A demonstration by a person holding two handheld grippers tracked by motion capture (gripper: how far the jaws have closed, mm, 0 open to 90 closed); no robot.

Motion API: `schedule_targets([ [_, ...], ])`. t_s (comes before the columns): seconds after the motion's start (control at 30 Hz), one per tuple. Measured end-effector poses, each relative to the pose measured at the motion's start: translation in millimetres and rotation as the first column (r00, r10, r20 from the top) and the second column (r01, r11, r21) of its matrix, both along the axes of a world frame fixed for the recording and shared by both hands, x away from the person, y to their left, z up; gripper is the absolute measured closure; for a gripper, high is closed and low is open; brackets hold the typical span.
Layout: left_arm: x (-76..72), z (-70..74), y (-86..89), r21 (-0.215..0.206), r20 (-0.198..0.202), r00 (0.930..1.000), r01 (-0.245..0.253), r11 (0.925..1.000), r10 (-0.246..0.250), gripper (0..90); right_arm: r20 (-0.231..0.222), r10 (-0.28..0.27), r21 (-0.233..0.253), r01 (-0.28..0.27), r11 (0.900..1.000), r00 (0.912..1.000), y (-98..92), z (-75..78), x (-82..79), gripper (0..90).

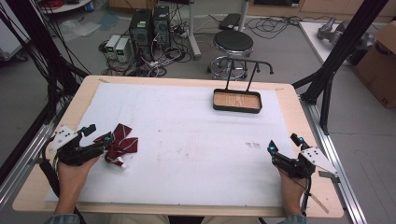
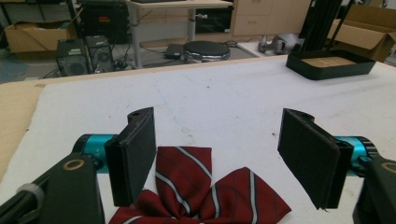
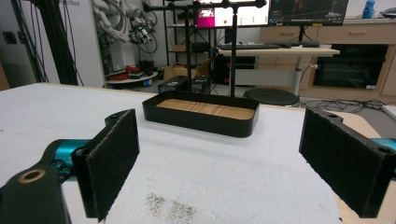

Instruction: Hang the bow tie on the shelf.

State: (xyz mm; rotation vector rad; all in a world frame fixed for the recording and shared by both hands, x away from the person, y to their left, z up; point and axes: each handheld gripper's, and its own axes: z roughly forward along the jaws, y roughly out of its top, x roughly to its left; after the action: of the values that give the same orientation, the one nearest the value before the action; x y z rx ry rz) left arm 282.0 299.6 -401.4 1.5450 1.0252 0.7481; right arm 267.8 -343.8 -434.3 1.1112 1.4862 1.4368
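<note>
Left hand (image 1: 70, 179) at the near-left edge of the table (image 1: 39, 172) holds the left gripper (image 1: 100, 133), jaws spread wide, nothing between the pads. Just ahead of it, partly between the jaws, lies a dark red bow tie (image 1: 122, 145) with thin white stripes, flat on the white mat (image 1: 187, 140). In the left gripper view the bow tie (image 2: 201, 196) sits low centre between the two black pads (image 2: 133, 156); its left wing runs just beside or under the left-hand pad, contact cannot be told, and the other pad is well clear of it. Right hand (image 1: 292, 189) at the near-right edge holds the right gripper (image 1: 284, 142), jaws also spread, holding nothing, over bare mat. A small grey smudge (image 1: 252, 145) marks the mat just left of it; the right gripper view shows the same smudge (image 3: 170, 207) near the bottom between the pads. Farther back, right of centre, stands a black tray (image 1: 237, 108) with a wood-grain floor and a black T-shaped rack (image 1: 247, 65) rising from it. Tray is well apart from both grippers and the bow tie. Beyond the far table edge: a round black stool (image 1: 233, 43), two computer towers (image 1: 149, 25) and loose cables on the floor, a cardboard box (image 1: 380, 60) at far right.
</note>
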Motion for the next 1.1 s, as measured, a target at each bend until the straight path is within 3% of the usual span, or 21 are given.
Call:
schedule_targets([
  [0.33,-0.3,-1.6,2.2,0.004,-0.012,0.9999,0.008,1.0,-0.008,30.0,-0.004,0.007,-0.001,-0.007,1.0,1.0,0.0,-0.2,0.6,11.2],
  [0.47,1.3,-5.4,3.5,0.012,-0.047,0.9989,0.0,0.9999,0.001,32.4,-0.006,0.007,-0.001,-0.007,1.0,1.0,0.2,-0.3,0.9,11.2],
  [0.53,3.9,-8.9,5.2,0.017,-0.093,0.9956,-0.01,0.9998,0.011,32.8,-0.007,0.01,-0.005,-0.01,1.0,0.9999,0.2,-0.4,1.2,11.2],
  [0.6,4.9,-10.4,5.4,0.017,-0.106,0.9942,-0.016,0.9997,0.017,33.0,-0.006,0.01,-0.005,-0.01,1.0,0.9999,0.3,-0.4,1.2,11.2],
  [0.7,7.8,-14.7,5.8,0.03,-0.149,0.9881,-0.034,0.999,0.038,34.0,-0.007,0.013,-0.002,-0.013,1.0,0.9999,0.3,-0.4,1.4,11.2],
  [0.77,10.8,-19.6,6.5,0.039,-0.199,0.979,-0.039,0.9985,0.046,34.6,-0.012,0.014,0.001,-0.014,1.0,0.9998,0.8,-0.5,1.2,11.2],
  [0.83,11.4,-20.7,6.3,0.039,-0.208,0.9768,-0.045,0.9982,0.052,35.7,-0.011,0.014,-0.004,-0.015,1.0,0.9998,0.5,-0.5,1.5,11.2],
  [0.93,14.6,-24.1,6.3,0.051,-0.247,0.9669,-0.054,0.9973,0.065,35.7,-0.009,0.014,-0.005,-0.014,1.0,0.9999,0.8,-0.5,1.6,11.2],
  [0.97,16.8,-26.2,4.6,0.065,-0.268,0.9608,-0.057,0.9963,0.072,35.7,-0.009,0.013,-0.005,-0.013,1.0,0.9999,0.8,-0.6,1.7,11.2],
  [1.03,18.2,-27.3,3.8,0.078,-0.277,0.9579,-0.055,0.9954,0.075,35.7,-0.009,0.013,-0.005,-0.013,1.0,0.9999,0.9,-0.5,1.7,11.3],
  [1.07,21.0,-29.5,1.3,0.096,-0.296,0.9519,-0.051,0.9941,0.077,35.8,-0.009,0.013,-0.006,-0.013,1.0,0.9999,0.9,-0.6,1.8,11.2],
  [1.1,21.0,-29.5,1.3,0.096,-0.296,0.9519,-0.051,0.9941,0.077,35.8,-0.01,0.014,-0.01,-0.014,1.0,0.9999,0.7,-0.6,1.9,11.2],
])
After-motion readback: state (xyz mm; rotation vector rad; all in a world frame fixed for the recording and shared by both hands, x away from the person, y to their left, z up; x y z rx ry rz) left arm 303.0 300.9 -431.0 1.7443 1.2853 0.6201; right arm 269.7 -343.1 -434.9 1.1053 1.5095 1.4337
